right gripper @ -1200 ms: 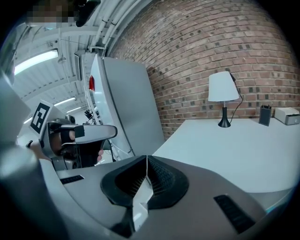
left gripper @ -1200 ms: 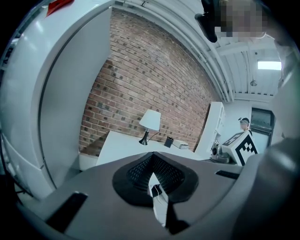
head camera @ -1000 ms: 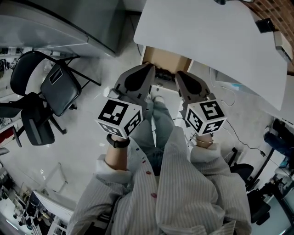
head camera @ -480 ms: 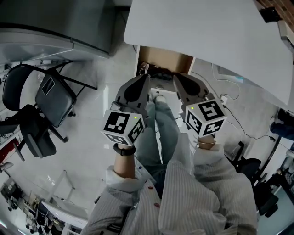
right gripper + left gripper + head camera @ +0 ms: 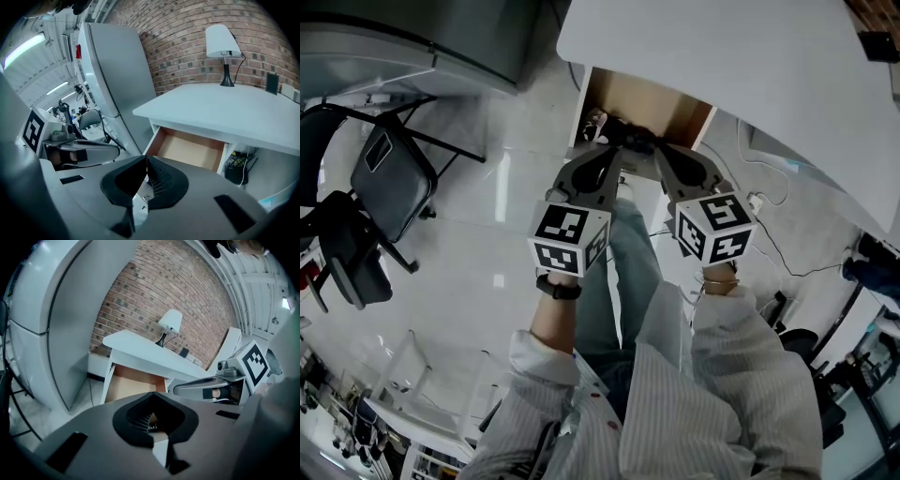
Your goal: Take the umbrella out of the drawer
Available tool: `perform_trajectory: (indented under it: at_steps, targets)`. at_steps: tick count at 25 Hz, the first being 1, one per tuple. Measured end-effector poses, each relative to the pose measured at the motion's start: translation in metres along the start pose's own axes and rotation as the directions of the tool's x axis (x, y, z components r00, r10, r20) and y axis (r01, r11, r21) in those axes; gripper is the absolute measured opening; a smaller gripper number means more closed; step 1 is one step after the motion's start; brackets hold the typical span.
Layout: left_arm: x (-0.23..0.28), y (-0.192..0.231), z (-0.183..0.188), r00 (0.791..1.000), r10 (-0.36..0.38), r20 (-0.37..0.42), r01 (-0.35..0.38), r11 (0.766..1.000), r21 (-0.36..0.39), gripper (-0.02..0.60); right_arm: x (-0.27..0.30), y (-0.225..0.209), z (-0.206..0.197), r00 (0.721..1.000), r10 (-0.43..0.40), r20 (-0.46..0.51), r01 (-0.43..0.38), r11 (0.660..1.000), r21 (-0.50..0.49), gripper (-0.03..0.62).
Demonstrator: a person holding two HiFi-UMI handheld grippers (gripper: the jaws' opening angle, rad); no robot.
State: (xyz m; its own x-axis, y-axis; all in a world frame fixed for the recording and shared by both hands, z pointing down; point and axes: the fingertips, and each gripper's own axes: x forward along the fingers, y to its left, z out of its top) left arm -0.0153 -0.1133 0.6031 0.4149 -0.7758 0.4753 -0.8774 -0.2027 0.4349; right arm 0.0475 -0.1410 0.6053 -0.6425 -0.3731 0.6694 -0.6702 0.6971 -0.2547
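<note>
Under the white desk (image 5: 722, 56) an open drawer (image 5: 661, 108) shows its bare wooden bottom. At the drawer's near end lies a dark bundle (image 5: 628, 139), which looks like the umbrella, partly hidden behind the gripper tips. My left gripper (image 5: 614, 155) and right gripper (image 5: 666, 155) hang side by side just over that near end, both pointing down at it. In the left gripper view the left gripper (image 5: 152, 394) is shut and empty. The right gripper (image 5: 146, 157) is shut and empty too. The drawer (image 5: 190, 150) looks bare in the right gripper view.
A tall grey cabinet (image 5: 51, 333) stands left of the desk. A white lamp (image 5: 222, 40) sits on the desktop by the brick wall. Black chairs (image 5: 380, 173) stand on the floor at left. Cables and a dark box (image 5: 239, 168) lie under the desk at right.
Both grippers have come down together toward the open drawer, and their tips now overlap its near end. The jaws stayed shut.
</note>
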Motion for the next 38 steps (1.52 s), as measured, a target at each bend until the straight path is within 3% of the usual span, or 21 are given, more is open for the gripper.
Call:
perform_trajectory:
  at_steps: [13,20,26,27,29,38]
  targets:
    - [0.036,0.020,-0.086,0.984,-0.025,-0.179,0.017,0.999,-0.046,0.009,0.074,-0.013,-0.075,0.982,0.030,-0.186,-0.047,0.995,-0.088,0.037]
    - [0.051,0.034,-0.105,0.974,-0.029,-0.226,0.012,0.997,-0.078,0.009,0.108,-0.029,-0.109,0.953,0.011,-0.303,-0.063,0.985,-0.163,0.037]
    - [0.061,0.035,-0.118,0.964,-0.048,-0.263,0.027,0.996,-0.082,0.009,0.131,-0.036,-0.117,0.939,0.047,-0.341,-0.118,0.974,-0.191,0.041]
    - [0.062,0.036,-0.119,0.962,-0.048,-0.269,0.024,0.995,-0.093,0.009,0.134,-0.036,-0.118,0.934,0.057,-0.351,-0.132,0.972,-0.193,0.050]
    - [0.063,0.037,-0.120,0.959,-0.049,-0.279,0.020,0.994,-0.106,0.009,0.139,-0.034,-0.123,0.921,0.077,-0.383,-0.161,0.968,-0.194,0.138]
    - [0.065,0.044,-0.117,0.956,-0.050,-0.290,0.019,0.994,-0.108,0.009,0.162,-0.037,-0.149,0.857,0.066,-0.511,-0.230,0.936,-0.265,0.267]
